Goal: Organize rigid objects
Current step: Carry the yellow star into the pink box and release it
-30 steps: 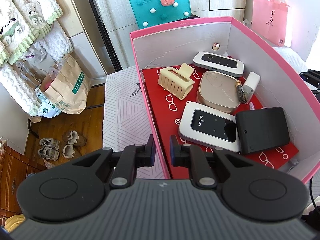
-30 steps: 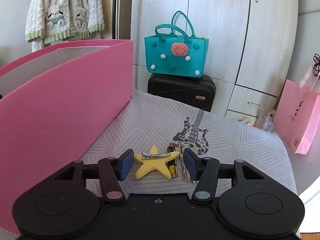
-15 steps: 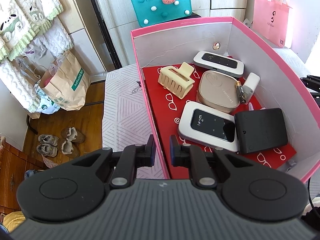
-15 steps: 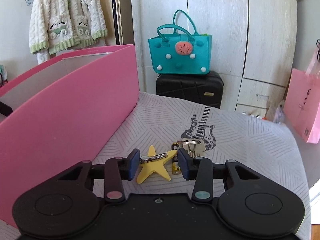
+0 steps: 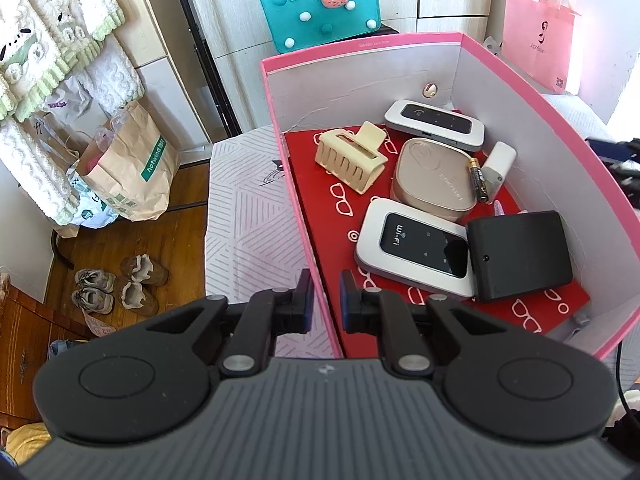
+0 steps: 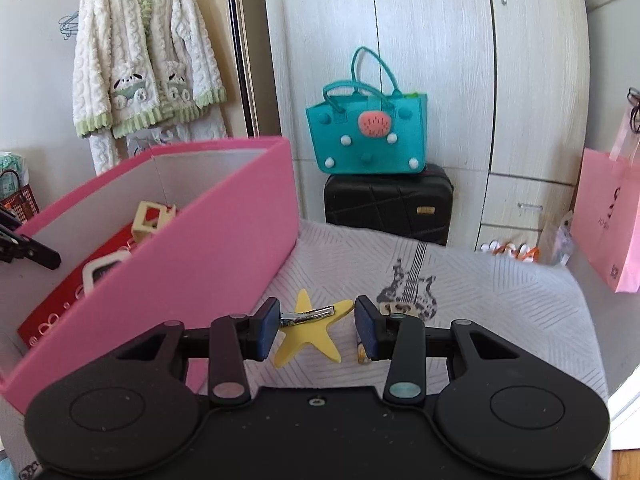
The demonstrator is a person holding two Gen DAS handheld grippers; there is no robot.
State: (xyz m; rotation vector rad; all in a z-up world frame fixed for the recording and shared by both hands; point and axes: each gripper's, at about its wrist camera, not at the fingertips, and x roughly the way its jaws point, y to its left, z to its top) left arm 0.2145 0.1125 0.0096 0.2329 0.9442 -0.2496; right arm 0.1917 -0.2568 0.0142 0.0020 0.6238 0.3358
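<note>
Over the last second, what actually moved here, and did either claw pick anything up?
The right gripper narrowed around the yellow star hair clip and rose, so the pink box now shows its contents. The pads flank the clip; a firm grip can't be confirmed. The left gripper stayed clamped on the box wall, and the items inside lie unmoved.

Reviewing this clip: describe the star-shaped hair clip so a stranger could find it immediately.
Start at the big pink box on the patterned cloth. Just outside its wall, between the right tongs, lies the yellow star clip. Its flat star shape and silver metal clasp set it apart from the battery beside it.
</note>
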